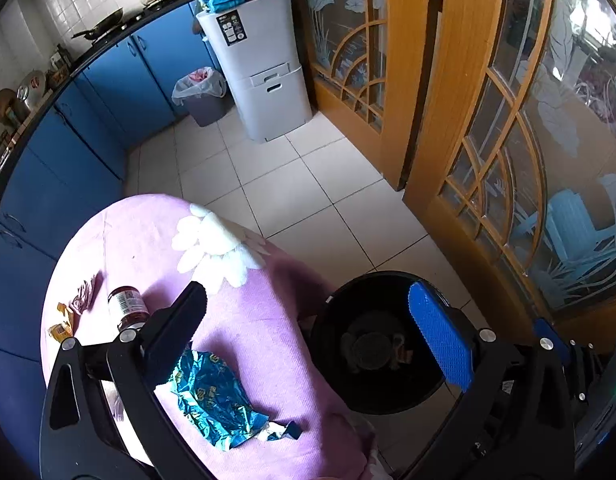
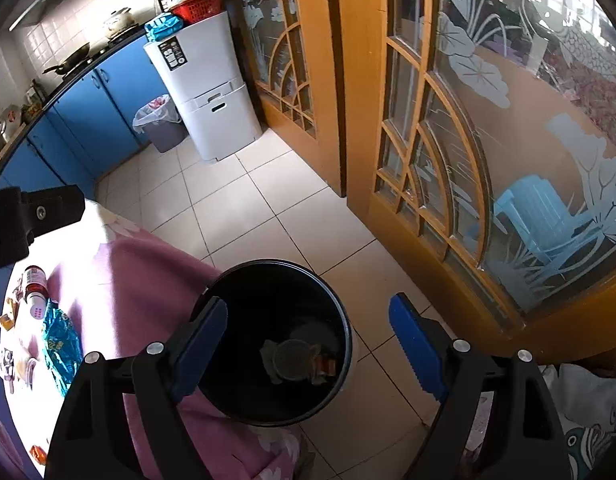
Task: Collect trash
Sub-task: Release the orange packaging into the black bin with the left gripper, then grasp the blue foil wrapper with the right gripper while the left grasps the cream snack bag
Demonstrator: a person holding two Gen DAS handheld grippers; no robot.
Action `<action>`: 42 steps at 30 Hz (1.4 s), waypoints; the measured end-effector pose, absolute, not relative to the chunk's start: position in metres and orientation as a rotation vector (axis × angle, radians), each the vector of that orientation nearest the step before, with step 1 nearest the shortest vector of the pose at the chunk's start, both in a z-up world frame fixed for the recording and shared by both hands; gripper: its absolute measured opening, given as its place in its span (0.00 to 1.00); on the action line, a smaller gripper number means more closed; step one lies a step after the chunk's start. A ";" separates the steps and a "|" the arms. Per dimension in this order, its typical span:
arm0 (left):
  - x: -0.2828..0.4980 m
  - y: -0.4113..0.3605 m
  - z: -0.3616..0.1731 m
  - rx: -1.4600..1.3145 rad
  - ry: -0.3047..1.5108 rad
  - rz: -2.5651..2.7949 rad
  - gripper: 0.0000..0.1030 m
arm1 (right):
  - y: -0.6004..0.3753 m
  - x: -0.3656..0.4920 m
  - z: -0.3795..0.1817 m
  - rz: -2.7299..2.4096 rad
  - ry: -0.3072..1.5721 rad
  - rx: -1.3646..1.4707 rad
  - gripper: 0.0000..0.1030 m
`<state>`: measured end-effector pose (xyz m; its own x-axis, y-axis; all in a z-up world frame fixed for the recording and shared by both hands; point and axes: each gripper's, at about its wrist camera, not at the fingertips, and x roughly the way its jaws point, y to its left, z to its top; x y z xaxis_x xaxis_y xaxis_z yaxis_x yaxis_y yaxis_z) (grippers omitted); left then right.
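A round black trash bin [image 1: 332,312] stands on the floor beside the pink-clothed table [image 1: 268,312]; several pieces of trash lie in its bottom. It also shows in the right wrist view [image 2: 236,280]. My left gripper [image 1: 308,300] is open and empty, above the table edge and the bin. My right gripper [image 2: 308,308] is open and empty, above the bin. A crumpled blue-green foil wrapper [image 1: 212,396] lies on the table by the left finger, also in the right wrist view [image 2: 60,344]. A lying jar [image 1: 128,306] and small wrappers [image 1: 82,294] lie further left.
Blue kitchen cabinets [image 1: 68,152] run along the left. A white storage unit [image 1: 268,80] and a lined grey bin [image 1: 202,96] stand at the back. Wooden glass-panelled doors [image 1: 508,120] close the right side. Tiled floor [image 1: 308,184] lies between.
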<state>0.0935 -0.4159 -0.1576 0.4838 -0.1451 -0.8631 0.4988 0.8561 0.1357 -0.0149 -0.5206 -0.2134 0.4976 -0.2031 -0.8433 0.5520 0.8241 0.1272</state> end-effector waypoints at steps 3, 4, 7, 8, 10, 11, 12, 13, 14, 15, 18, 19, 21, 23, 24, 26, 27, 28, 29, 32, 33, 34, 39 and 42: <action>0.093 -0.406 -0.153 0.385 0.990 -0.401 0.97 | -0.514 -0.012 -0.207 -0.464 0.937 0.401 0.79; 0.093 -0.403 -0.151 0.381 0.987 -0.401 0.97 | -0.511 -0.011 -0.205 -0.463 0.934 0.396 0.79; 0.093 -0.389 -0.143 0.361 0.977 -0.393 0.97 | -0.505 -0.008 -0.199 -0.457 0.927 0.383 0.79; 0.093 -0.385 -0.141 0.356 0.975 -0.392 0.97 | -0.502 -0.006 -0.196 -0.454 0.923 0.378 0.79; 0.094 -0.372 -0.136 0.335 0.972 -0.379 0.97 | -0.496 -0.004 -0.191 -0.449 0.918 0.366 0.79; 0.094 -0.364 -0.133 0.322 0.974 -0.375 0.97 | -0.492 -0.002 -0.187 -0.443 0.914 0.360 0.79; 0.094 -0.358 -0.131 0.313 0.973 -0.371 0.97 | -0.487 0.000 -0.183 -0.435 0.908 0.354 0.79; 0.094 -0.348 -0.128 0.300 0.970 -0.362 0.97 | -0.482 0.001 -0.180 -0.428 0.902 0.348 0.79; 0.095 -0.338 -0.125 0.288 0.968 -0.352 0.97 | -0.475 0.003 -0.176 -0.418 0.895 0.336 0.79; 0.095 -0.329 -0.123 0.278 0.967 -0.343 0.97 | -0.467 0.005 -0.172 -0.405 0.888 0.323 0.79; 0.095 -0.292 -0.120 0.239 0.969 -0.304 0.97 | -0.440 0.013 -0.164 -0.362 0.881 0.286 0.79; 0.095 -0.278 -0.120 0.228 0.970 -0.289 0.97 | -0.432 0.016 -0.163 -0.349 0.883 0.277 0.79; 0.094 -0.248 -0.121 0.204 0.983 -0.261 0.97 | -0.411 0.024 -0.163 -0.312 0.892 0.246 0.79; 0.093 -0.220 -0.126 0.190 0.998 -0.230 0.97 | -0.392 0.032 -0.165 -0.281 0.908 0.219 0.79; 0.092 -0.209 -0.128 0.194 1.004 -0.213 0.97 | -0.381 0.036 -0.167 -0.259 0.921 0.210 0.79; 0.090 -0.183 -0.138 0.198 1.028 -0.187 0.97 | -0.366 0.043 -0.173 -0.220 0.950 0.204 0.79; 0.089 -0.174 -0.142 0.194 1.042 -0.184 0.97 | -0.357 0.047 -0.178 -0.202 0.970 0.201 0.79; 0.088 -0.164 -0.149 0.191 1.060 -0.176 0.97 | -0.349 0.049 -0.183 -0.191 0.986 0.192 0.79; 0.088 -0.152 -0.157 0.193 1.077 -0.160 0.97 | -0.343 0.049 -0.187 -0.185 0.996 0.181 0.79; 0.090 -0.129 -0.179 0.192 1.121 -0.137 0.97 | -0.324 0.055 -0.200 -0.164 1.037 0.152 0.79; 0.093 -0.122 -0.188 0.183 1.152 -0.139 0.97 | -0.319 0.056 -0.204 -0.161 1.048 0.144 0.79; 0.095 -0.117 -0.196 0.175 1.175 -0.147 0.97 | -0.315 0.059 -0.208 -0.160 1.061 0.133 0.79; 0.110 -0.105 -0.222 0.154 1.221 -0.174 0.97 | -0.305 0.070 -0.223 -0.176 1.109 0.106 0.79; 0.121 -0.106 -0.232 0.137 1.242 -0.201 0.97 | -0.301 0.076 -0.229 -0.188 1.125 0.097 0.79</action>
<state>0.1209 -0.1065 -0.2317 0.3092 -0.0772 -0.9479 0.2253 0.9743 -0.0059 0.0762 -0.3010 -0.2290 0.4176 -0.1008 -0.9030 0.1986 0.9799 -0.0175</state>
